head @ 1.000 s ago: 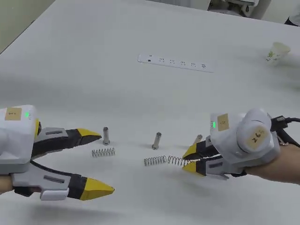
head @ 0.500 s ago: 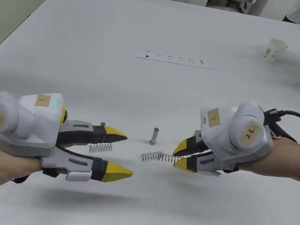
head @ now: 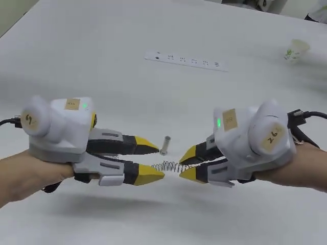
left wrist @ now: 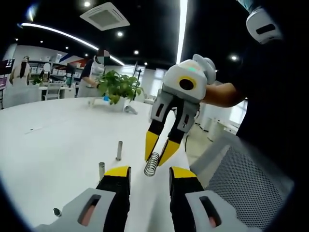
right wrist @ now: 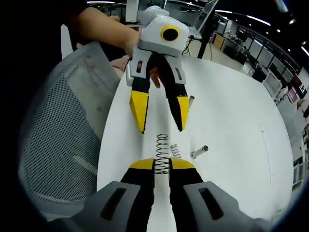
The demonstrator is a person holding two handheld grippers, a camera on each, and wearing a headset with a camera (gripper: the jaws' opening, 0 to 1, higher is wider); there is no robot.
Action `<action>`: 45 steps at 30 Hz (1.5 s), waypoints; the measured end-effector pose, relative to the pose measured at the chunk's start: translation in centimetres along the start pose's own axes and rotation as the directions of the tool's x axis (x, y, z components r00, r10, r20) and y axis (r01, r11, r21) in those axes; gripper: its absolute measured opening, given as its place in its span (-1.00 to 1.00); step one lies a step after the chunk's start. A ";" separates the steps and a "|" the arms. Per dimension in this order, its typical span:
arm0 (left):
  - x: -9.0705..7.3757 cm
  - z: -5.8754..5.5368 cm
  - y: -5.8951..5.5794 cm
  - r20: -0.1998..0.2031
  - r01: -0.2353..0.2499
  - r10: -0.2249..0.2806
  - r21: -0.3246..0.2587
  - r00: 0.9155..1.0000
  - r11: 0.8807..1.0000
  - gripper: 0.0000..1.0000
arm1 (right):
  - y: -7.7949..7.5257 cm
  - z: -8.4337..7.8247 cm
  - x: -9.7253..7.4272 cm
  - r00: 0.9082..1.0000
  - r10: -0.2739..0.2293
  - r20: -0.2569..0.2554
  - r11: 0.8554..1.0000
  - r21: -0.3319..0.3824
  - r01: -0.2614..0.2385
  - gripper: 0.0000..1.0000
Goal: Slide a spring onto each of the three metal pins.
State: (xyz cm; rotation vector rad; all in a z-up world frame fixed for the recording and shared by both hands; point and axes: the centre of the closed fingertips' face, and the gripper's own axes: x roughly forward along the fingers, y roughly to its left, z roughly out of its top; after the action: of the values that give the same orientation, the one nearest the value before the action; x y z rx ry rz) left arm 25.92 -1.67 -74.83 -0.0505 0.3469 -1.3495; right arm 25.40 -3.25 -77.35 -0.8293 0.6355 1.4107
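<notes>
White tabletop [head: 153,41] under both hands. Right gripper [head: 183,167] fingers [right wrist: 143,166] clamped on 1 end of spring [head: 168,166], free end reaching between parted fingers [head: 145,175] of left gripper [head: 159,161]. Probably light, bendy, prone to flick loose: best pinched gently near end coil. Upright pin [head: 165,145] just beyond.
</notes>
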 end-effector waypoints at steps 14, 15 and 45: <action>1.4 -0.2 -0.8 -0.006 0.031 -0.031 0.015 1.000 0.999 -0.72 | 0.4 0.4 -0.4 1.000 0.006 0.010 1.000 -0.017 -0.006 -0.84; 1.5 -0.2 -0.8 -0.007 0.029 -0.029 0.020 1.000 0.999 -0.74 | 0.4 0.5 -0.4 1.000 0.005 0.009 1.000 -0.019 -0.005 -0.84; 2.3 -1.7 -1.9 -0.042 0.062 -0.062 0.002 0.997 0.998 -0.96 | 1.8 -0.6 0.2 0.999 0.025 0.031 0.999 0.039 -0.027 -0.83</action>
State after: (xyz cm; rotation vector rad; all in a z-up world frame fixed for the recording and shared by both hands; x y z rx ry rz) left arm 24.12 -4.06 -76.50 -0.0297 0.3812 -1.4141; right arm 23.74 -3.67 -78.11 -0.7697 0.6506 1.4274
